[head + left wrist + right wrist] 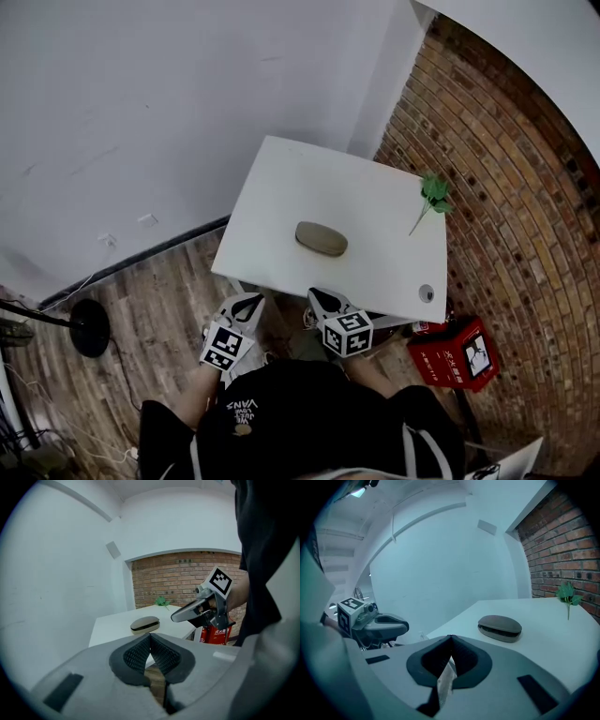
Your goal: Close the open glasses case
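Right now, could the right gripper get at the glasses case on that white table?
Probably yes. The right gripper, jaws shut, hangs just off the near edge of the table, and only bare surface lies between it and the glasses case. The green sprig lies well aside.

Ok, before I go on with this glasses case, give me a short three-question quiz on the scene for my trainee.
1. True or false: the left claw is touching the glasses case.
2. What lies on the table on the side toward the brick wall? A) a green sprig B) a mug C) a book
3. Fill in: the right claw has its jaws ____, with nothing held between them.

Key: 1 false, since it sits off the table's near edge, apart from the case. 2 A. 3 shut.
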### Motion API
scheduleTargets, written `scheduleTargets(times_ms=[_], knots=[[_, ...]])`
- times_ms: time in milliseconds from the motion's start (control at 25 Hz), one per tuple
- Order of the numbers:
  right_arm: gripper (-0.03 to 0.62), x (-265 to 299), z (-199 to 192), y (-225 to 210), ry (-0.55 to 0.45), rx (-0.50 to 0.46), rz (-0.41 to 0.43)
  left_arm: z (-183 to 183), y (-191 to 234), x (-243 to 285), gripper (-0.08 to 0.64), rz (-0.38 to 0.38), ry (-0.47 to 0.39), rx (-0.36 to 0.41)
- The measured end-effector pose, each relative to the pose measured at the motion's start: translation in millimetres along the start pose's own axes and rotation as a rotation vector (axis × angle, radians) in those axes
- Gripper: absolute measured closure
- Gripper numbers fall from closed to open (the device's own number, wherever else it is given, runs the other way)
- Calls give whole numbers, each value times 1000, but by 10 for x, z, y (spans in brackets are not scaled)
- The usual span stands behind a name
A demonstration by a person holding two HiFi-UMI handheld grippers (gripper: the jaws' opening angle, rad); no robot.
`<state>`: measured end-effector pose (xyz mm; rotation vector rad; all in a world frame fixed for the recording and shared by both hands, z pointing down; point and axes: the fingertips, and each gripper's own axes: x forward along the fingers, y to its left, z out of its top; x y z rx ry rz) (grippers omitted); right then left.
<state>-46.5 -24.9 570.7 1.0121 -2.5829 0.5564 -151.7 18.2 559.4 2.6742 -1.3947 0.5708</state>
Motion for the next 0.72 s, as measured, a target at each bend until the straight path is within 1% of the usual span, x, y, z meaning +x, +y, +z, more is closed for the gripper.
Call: scheduleTargets(times_ms=[280, 440, 720], knots=[[594, 29, 1, 19, 6, -2, -3, -16, -10, 7, 555, -5, 4, 7], [594, 48, 5, 13, 3, 2, -6, -34, 10, 19, 555, -7, 2, -2], [594, 99, 63, -32, -3, 8, -7, 18, 59, 84, 555, -12, -1, -5]])
